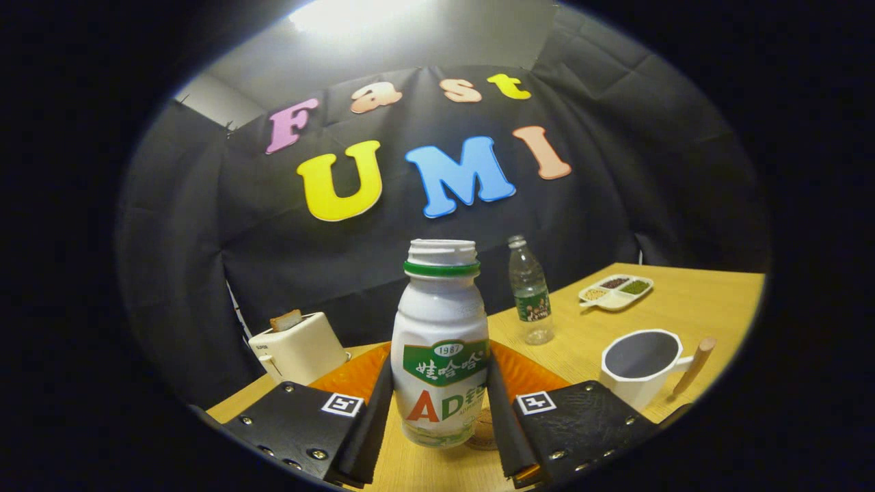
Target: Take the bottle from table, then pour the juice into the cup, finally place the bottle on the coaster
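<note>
Gripper view: gripper [440,410] clamped on bottle [441,342], both fingers pressed to its sides, bottle upright btwn them, cap off, neck open. Bottle base just above table [683,301]; can't tell if touching or lifted. Small round tan thing, prob. coaster [484,430], tucked behind bottle base by right finger, mostly hidden. Orange plate [526,376] just beyond fingers, middle blocked by bottle. Cup [642,365] w/ wooden handle ahead-right of right finger, inside looks dark, contents hard to make out. Clear water bottle [530,294] further beyond, right of held bottle. Sectioned dish [616,290] far ahead-right, fillings too small to ID. Toaster [299,348] ahead-left, bread sticking out, lower part cut off by left finger.
</note>
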The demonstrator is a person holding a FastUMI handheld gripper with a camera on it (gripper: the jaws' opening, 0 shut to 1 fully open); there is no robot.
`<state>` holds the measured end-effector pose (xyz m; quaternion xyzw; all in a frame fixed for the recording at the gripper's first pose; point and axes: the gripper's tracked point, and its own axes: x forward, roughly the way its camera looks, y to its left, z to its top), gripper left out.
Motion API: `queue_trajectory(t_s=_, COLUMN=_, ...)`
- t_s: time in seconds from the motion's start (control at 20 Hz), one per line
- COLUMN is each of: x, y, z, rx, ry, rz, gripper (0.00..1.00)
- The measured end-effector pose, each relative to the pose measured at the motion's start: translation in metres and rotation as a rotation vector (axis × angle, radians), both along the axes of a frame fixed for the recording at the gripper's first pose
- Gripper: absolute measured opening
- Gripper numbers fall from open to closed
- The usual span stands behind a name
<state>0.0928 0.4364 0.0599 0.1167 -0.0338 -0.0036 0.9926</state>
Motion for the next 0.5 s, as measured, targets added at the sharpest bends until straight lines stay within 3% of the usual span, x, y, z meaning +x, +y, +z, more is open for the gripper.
queue_trajectory(t_s=0.25, x=0.019, y=-0.008, z=-0.004, rx=-0.300, ry=0.082, rz=-0.075, gripper=0.67)
queue_trajectory(t_s=0.5, x=0.028, y=-0.008, z=-0.020, rx=-0.295, ry=0.129, rz=-0.069, gripper=0.67)
